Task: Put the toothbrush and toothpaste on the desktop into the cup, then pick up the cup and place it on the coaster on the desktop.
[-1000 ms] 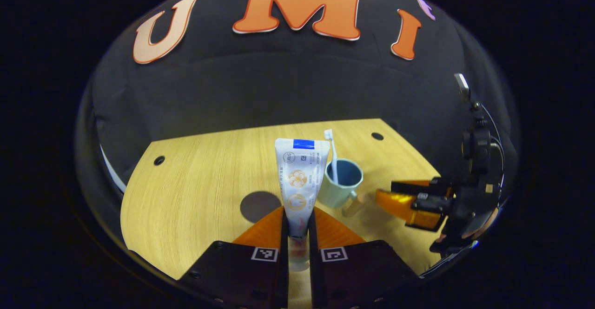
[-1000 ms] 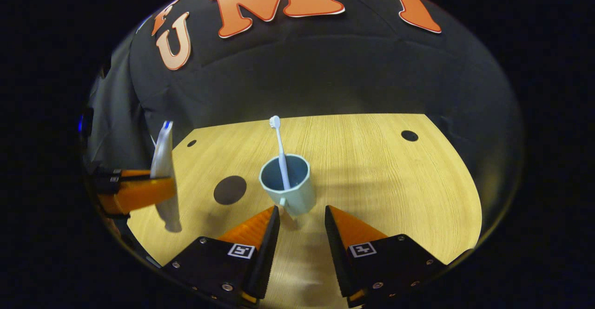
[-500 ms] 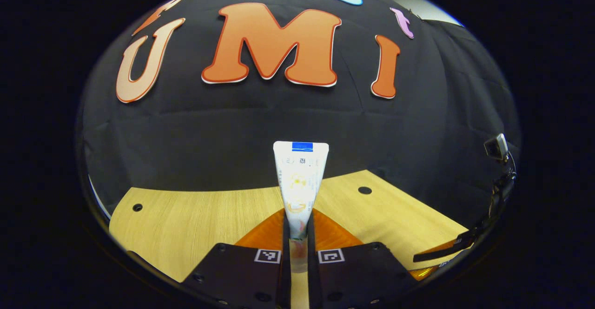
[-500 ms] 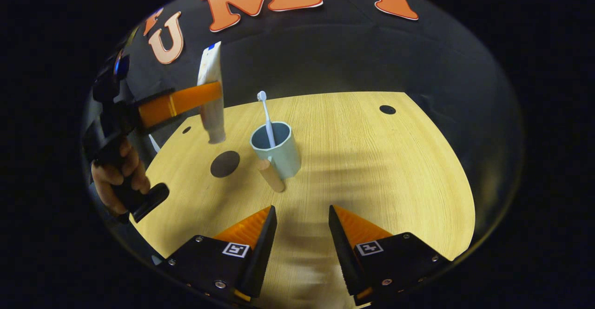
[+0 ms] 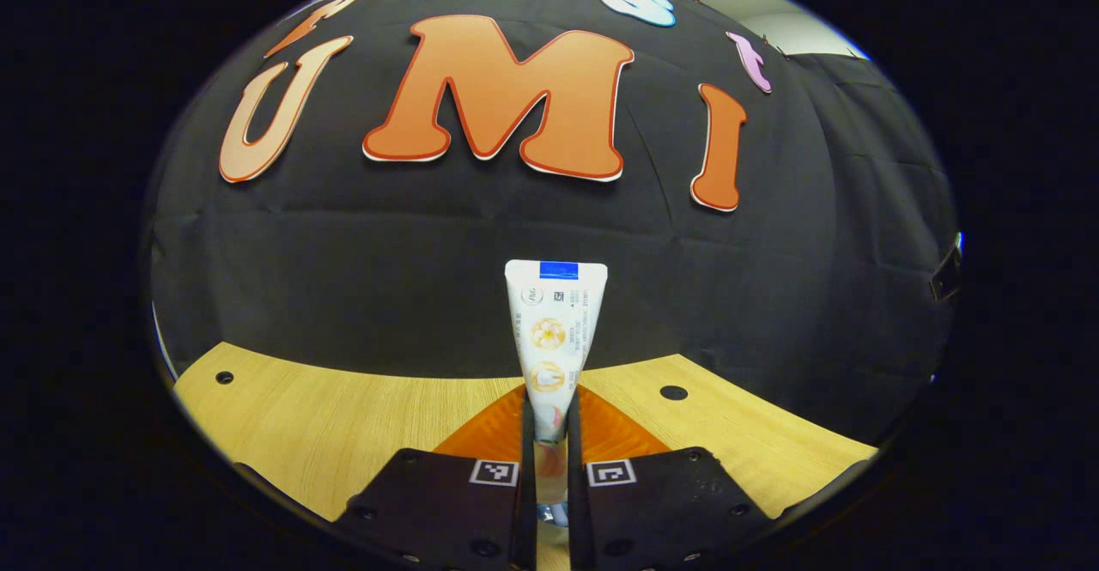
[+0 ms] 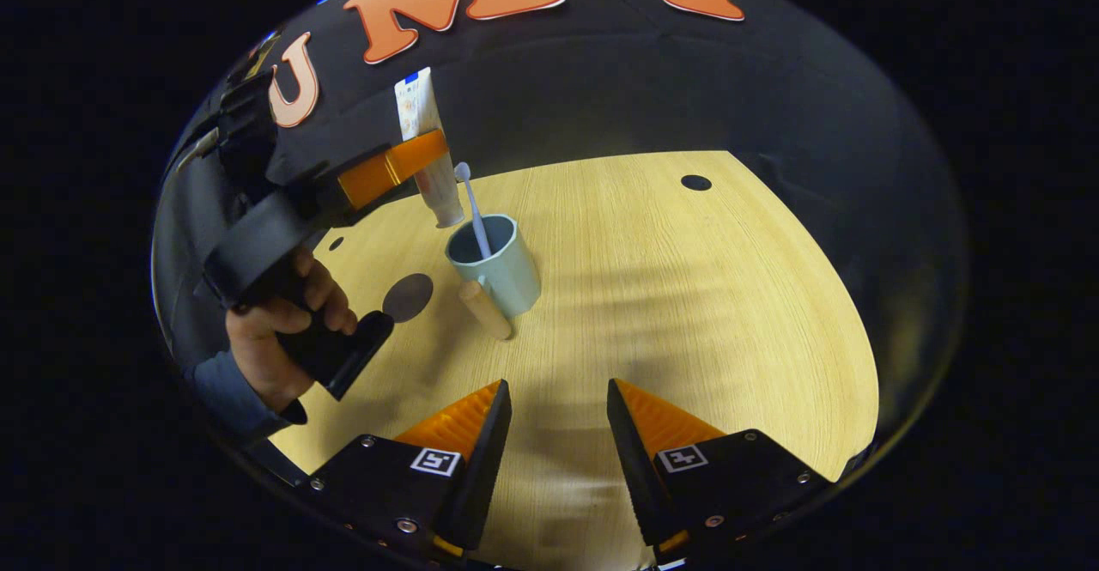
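Toothpaste tube [image 5: 552,339] print too small to read, square coded markers [image 5: 495,471] on gripper fingers, no legible text

toothbrush [image 6: 474,210] in cup [image 6: 498,266]

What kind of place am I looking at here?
Probably a staged recording booth, not a real bathroom: a bare wooden desktop against a black cloth wall, with just a cup, toothbrush and toothpaste set out.

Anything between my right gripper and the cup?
Right gripper view: bare desktop lies between the open right gripper and the cup, whose handle points toward it.
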Action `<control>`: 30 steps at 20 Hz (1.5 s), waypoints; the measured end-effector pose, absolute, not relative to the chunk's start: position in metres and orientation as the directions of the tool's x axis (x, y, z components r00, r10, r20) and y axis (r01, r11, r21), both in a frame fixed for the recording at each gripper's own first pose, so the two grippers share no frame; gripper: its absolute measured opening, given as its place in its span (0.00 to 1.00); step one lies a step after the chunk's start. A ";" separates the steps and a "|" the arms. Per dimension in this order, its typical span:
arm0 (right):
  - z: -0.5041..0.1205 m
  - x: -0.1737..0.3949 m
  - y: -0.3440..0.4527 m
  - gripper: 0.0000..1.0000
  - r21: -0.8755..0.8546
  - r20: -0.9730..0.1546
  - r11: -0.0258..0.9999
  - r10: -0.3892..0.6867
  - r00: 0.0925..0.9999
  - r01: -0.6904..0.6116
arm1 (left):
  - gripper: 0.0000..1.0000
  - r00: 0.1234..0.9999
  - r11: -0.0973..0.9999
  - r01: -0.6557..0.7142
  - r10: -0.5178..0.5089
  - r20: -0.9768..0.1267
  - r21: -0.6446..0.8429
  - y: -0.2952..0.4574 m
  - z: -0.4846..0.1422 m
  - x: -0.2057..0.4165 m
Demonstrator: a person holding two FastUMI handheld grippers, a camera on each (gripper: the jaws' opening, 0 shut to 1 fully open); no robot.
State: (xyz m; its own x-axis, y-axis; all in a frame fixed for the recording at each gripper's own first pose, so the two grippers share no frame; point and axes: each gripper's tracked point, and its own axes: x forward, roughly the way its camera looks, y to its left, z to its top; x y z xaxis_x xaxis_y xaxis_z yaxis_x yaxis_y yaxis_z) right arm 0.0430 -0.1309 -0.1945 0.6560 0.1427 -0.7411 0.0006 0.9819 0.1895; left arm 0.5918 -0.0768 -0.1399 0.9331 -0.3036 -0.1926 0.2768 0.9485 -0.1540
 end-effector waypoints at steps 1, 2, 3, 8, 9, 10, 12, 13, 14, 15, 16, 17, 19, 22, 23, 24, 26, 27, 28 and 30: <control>-0.196 0.043 -0.132 0.69 0.190 -0.746 0.982 0.139 0.651 0.009 | 0.14 0.938 0.950 0.268 -0.295 -0.184 -0.158 -0.078 -0.144 0.592; -0.198 0.043 -0.132 0.69 0.192 -0.751 0.981 0.138 0.645 0.013 | 0.14 0.940 0.951 0.262 -0.290 -0.178 -0.164 -0.080 -0.149 0.590; -0.201 0.041 -0.135 0.68 0.185 -0.757 0.983 0.131 0.640 0.017 | 0.14 0.944 0.953 0.253 -0.281 -0.175 -0.164 -0.082 -0.154 0.589; -0.207 0.035 -0.144 0.69 0.174 -0.766 0.985 0.127 0.630 0.013 | 0.14 0.955 0.965 0.221 -0.243 -0.172 -0.137 -0.088 -0.179 0.571; -0.207 0.035 -0.145 0.69 0.172 -0.768 0.985 0.127 0.628 0.012 | 0.14 0.954 0.967 0.222 -0.242 -0.174 -0.128 -0.090 -0.183 0.569; -0.208 0.033 -0.143 0.69 0.172 -0.767 0.985 0.129 0.628 0.007 | 0.14 0.956 0.969 0.215 -0.234 -0.179 -0.120 -0.090 -0.189 0.566; -0.207 0.031 -0.144 0.69 0.170 -0.766 0.986 0.132 0.629 0.000 | 0.14 0.962 0.973 0.204 -0.219 -0.165 -0.106 -0.089 -0.191 0.564; -0.206 0.032 -0.143 0.69 0.172 -0.764 0.985 0.136 0.631 -0.004 | 0.14 0.963 0.974 0.203 -0.217 -0.160 -0.099 -0.090 -0.193 0.563; -0.207 0.030 -0.143 0.69 0.171 -0.764 0.985 0.134 0.631 -0.001 | 0.14 0.965 0.976 0.199 -0.211 -0.155 -0.086 -0.090 -0.194 0.562; -0.207 0.030 -0.141 0.69 0.178 -0.765 0.984 0.139 0.629 -0.002 | 0.14 0.965 0.976 0.202 -0.212 -0.153 -0.077 -0.090 -0.196 0.563; -0.207 0.028 -0.141 0.69 0.178 -0.767 0.984 0.139 0.626 0.000 | 0.14 0.964 0.978 0.196 -0.206 -0.168 -0.077 -0.089 -0.200 0.562; -0.206 0.028 -0.140 0.69 0.179 -0.769 0.984 0.140 0.624 0.000 | 0.14 0.968 0.978 0.194 -0.204 -0.146 -0.083 -0.087 -0.197 0.561; -0.210 0.027 -0.143 0.69 0.178 -0.771 0.984 0.142 0.621 -0.003 | 0.15 0.968 0.979 0.191 -0.200 -0.151 -0.076 -0.086 -0.198 0.560; -0.210 0.022 -0.141 0.68 0.183 -0.771 0.983 0.148 0.620 -0.007 | 0.17 0.966 0.978 0.193 -0.203 -0.159 -0.077 -0.085 -0.199 0.558; -0.210 0.023 -0.142 0.68 0.182 -0.771 0.983 0.148 0.619 -0.008 | 0.20 0.966 0.979 0.191 -0.201 -0.161 -0.077 -0.085 -0.199 0.558; -0.210 0.025 -0.141 0.69 0.182 -0.772 0.983 0.149 0.618 -0.010 | 0.20 0.964 0.978 0.197 -0.207 -0.170 -0.071 -0.086 -0.200 0.558; -0.208 0.024 -0.140 0.69 0.187 -0.767 0.982 0.153 0.622 -0.012 | 0.22 0.957 0.975 0.213 -0.221 -0.189 -0.060 -0.088 -0.200 0.554; -0.207 0.025 -0.138 0.69 0.194 -0.764 0.981 0.159 0.625 -0.012 | 0.23 0.955 0.974 0.219 -0.225 -0.191 -0.054 -0.087 -0.199 0.553; -0.205 0.023 -0.135 0.69 0.195 -0.762 0.981 0.157 0.628 -0.008 | 0.24 0.953 0.972 0.228 -0.233 -0.193 -0.050 -0.086 -0.195 0.551; -0.202 0.022 -0.130 0.69 0.203 -0.758 0.979 0.159 0.633 -0.003 | 0.36 0.944 0.966 0.253 -0.257 -0.207 -0.047 -0.088 -0.193 0.546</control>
State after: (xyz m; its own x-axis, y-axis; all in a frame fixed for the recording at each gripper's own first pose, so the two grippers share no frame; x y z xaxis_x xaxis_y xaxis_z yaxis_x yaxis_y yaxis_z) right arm 0.0223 -0.1295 -0.2016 0.6330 0.1592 -0.7576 -0.0027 0.9791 0.2035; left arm 0.5461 -0.0877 -0.1931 0.9440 -0.2572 -0.2069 0.2530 0.9663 -0.0470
